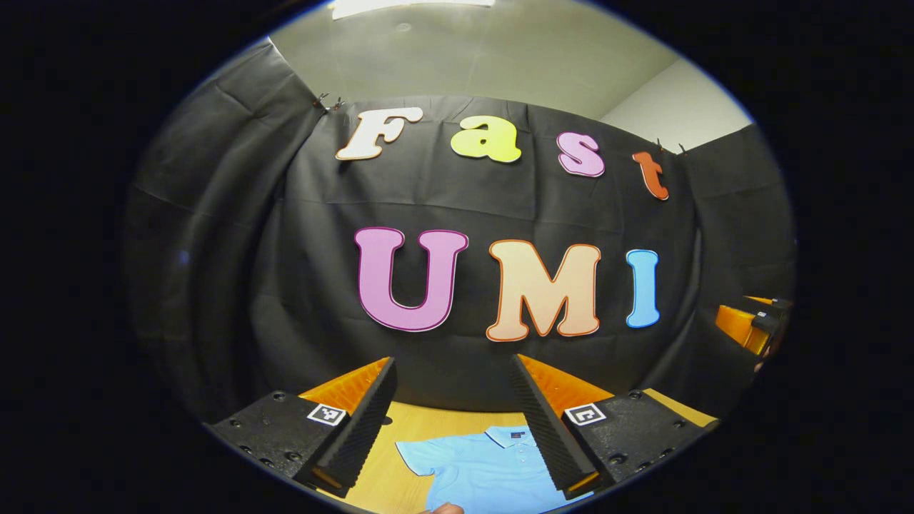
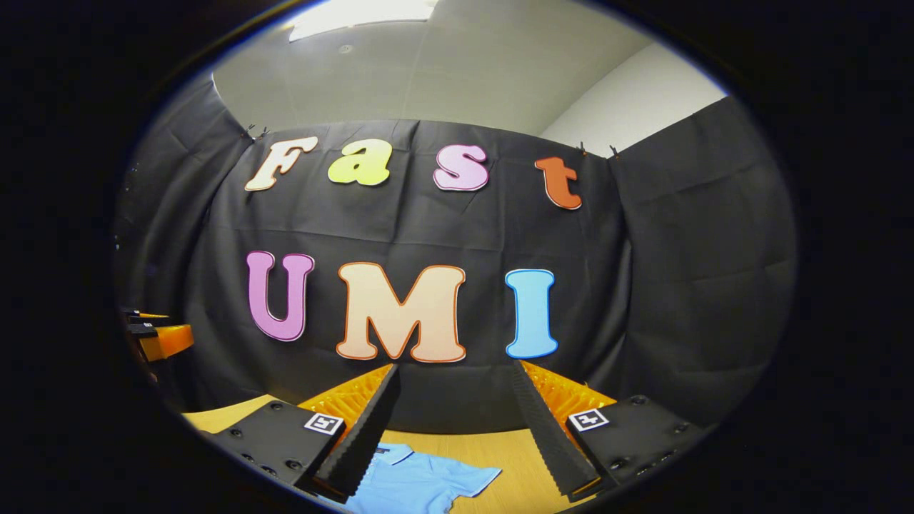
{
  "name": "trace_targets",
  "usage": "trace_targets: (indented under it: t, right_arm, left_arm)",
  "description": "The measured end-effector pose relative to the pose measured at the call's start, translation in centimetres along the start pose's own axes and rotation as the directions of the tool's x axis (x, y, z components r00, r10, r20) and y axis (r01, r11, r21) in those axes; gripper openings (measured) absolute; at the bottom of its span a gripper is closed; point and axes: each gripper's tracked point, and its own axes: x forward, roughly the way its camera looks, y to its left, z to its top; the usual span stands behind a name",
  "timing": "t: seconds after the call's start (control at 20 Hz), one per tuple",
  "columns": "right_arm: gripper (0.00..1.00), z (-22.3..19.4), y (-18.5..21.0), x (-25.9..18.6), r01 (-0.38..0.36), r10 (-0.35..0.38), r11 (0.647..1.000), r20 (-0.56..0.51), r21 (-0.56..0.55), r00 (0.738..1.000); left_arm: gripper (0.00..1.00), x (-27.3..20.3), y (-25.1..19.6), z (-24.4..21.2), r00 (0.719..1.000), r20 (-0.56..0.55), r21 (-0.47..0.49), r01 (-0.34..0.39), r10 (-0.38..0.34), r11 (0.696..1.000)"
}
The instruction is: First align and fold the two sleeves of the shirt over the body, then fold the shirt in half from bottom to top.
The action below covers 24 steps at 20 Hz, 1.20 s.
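Left gripper view, far left: left tongs (image 1: 452, 421) held above the pale wooden worktop (image 1: 389, 457), spread wide, nothing between the fingers (image 1: 357, 435). Framed in that gap, lying flat on the worktop: the light blue short-sleeved polo shirt (image 1: 478, 467), collar toward the black cloth backdrop (image 1: 300, 271), one sleeve spread out to the left of the collar, still unfolded. Right part of the shirt hidden behind the right-hand finger. Apart from the shirt, no contact. At the very bottom edge, just below the shirt, a sliver of a fingertip (image 1: 446, 508), too little to tell more. Off to the right of the shirt, at the rim, the other tongs seen side-on.

Over to the right gripper view: at the left rim, well left of the shirt, the left tongs again, small and side-on. Then the shirt (image 2: 421, 482) low on the worktop (image 2: 500, 450), collar near the left-hand finger (image 2: 360, 442), a sleeve fanned out to the right, lying flat. Right tongs (image 2: 457, 428) above it, also gaping wide, gripping nothing, clear of the fabric. Behind the shirt, the draped backdrop (image 2: 678, 285).
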Motion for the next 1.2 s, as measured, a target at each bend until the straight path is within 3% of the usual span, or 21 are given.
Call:
trace_targets:
  t: [0.35,0.8,1.0,1.2]
  right_arm:
    - [0.98,-3.2,-1.4,2.8,-0.009,0.008,1.0,-0.062,-0.018,0.998]
    - [0.98,-12.4,-3.8,7.7,0.001,-0.015,0.998,-0.225,-0.062,0.974]
    - [0.98,-17.1,-4.1,9.9,-0.027,0.002,0.997,-0.304,-0.078,0.953]
    - [0.99,-23.1,-4.4,11.7,-0.063,0.032,0.996,-0.435,-0.057,0.9]
  left_arm:
    - [0.95,0.4,-0.9,-0.3,1.0,-0.012,0.007,-0.002,0.002,1.0]
    - [0.95,0.9,-1.7,-1.1,0.999,-0.039,0.04,-0.012,0.013,0.999]
    - [0.95,1.2,-2.2,-1.3,0.999,-0.048,0.054,-0.02,0.022,0.998]
    - [0.95,1.6,-1.8,-1.9,0.996,-0.065,0.072,-0.054,0.059,0.996]
